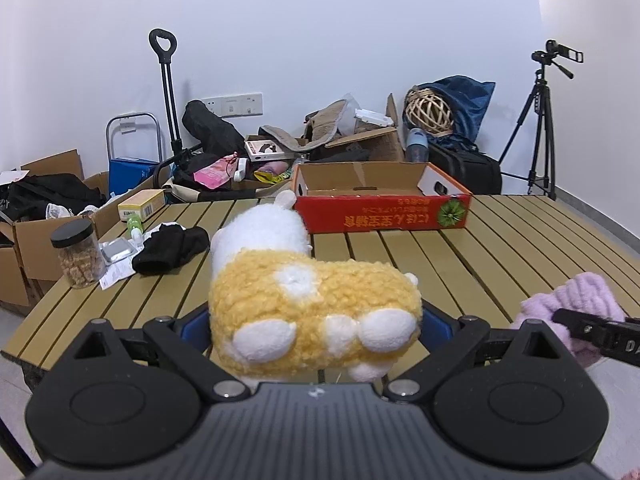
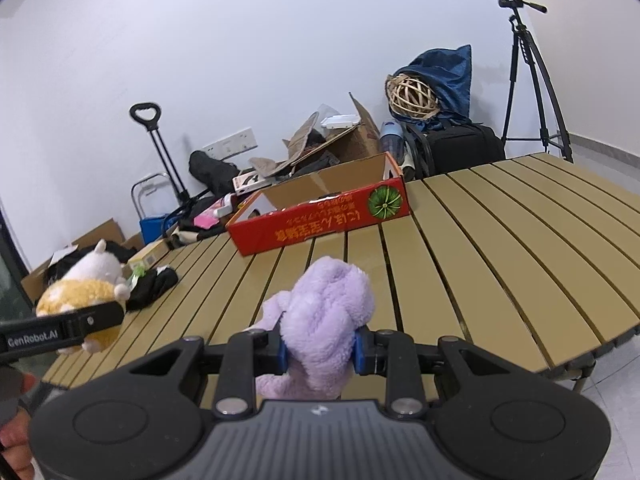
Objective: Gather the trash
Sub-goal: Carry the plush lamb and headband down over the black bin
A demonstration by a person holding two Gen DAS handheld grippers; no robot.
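My left gripper (image 1: 316, 332) is shut on a yellow and white plush toy (image 1: 312, 292), held above the near edge of the slatted table (image 1: 500, 248). The toy hides its fingertips. My right gripper (image 2: 320, 350) is shut on a purple plush toy (image 2: 326, 320), also over the near table edge. An open red cardboard box (image 1: 380, 212) stands at the far side of the table, also in the right wrist view (image 2: 320, 226). The purple toy (image 1: 576, 300) shows at the right of the left wrist view. The yellow toy (image 2: 84, 292) shows at the left of the right wrist view.
On the table's left lie a black cloth (image 1: 172, 250), a jar with a black lid (image 1: 78, 254), a foil packet (image 1: 116, 250), papers and a small yellow box (image 1: 142, 204). Cardboard boxes, bags and a trolley crowd the floor behind. A camera tripod (image 1: 540, 120) stands at the right.
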